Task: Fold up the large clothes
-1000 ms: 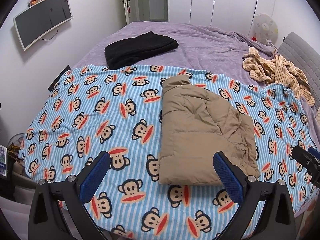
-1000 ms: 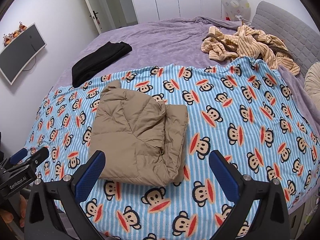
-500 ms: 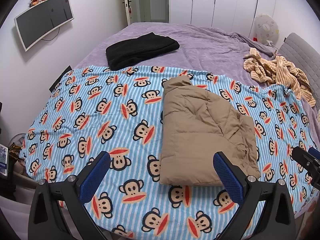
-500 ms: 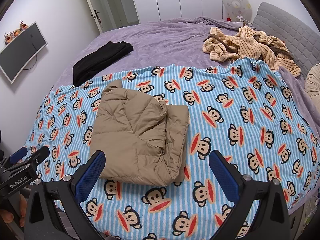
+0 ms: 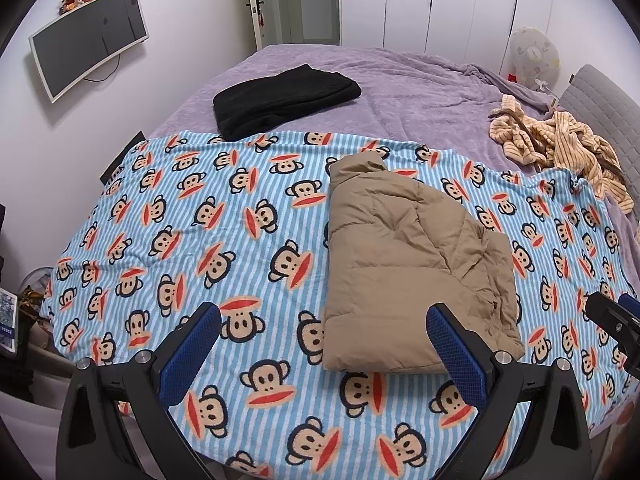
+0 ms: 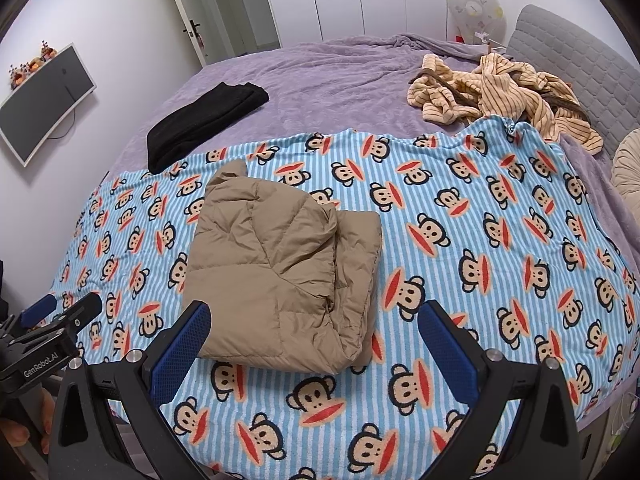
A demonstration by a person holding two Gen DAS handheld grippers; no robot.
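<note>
Lying folded on the monkey-print blanket (image 5: 208, 216) of the bed, the tan puffer jacket (image 5: 404, 280) runs its long axis from your near edge away toward the purple bedspread (image 5: 400, 88), collar end pointing far. You hold the left gripper (image 5: 324, 344) and right gripper (image 6: 314, 340) above the near edge, both jaws spread wide and empty, neither touching the jacket.
</note>
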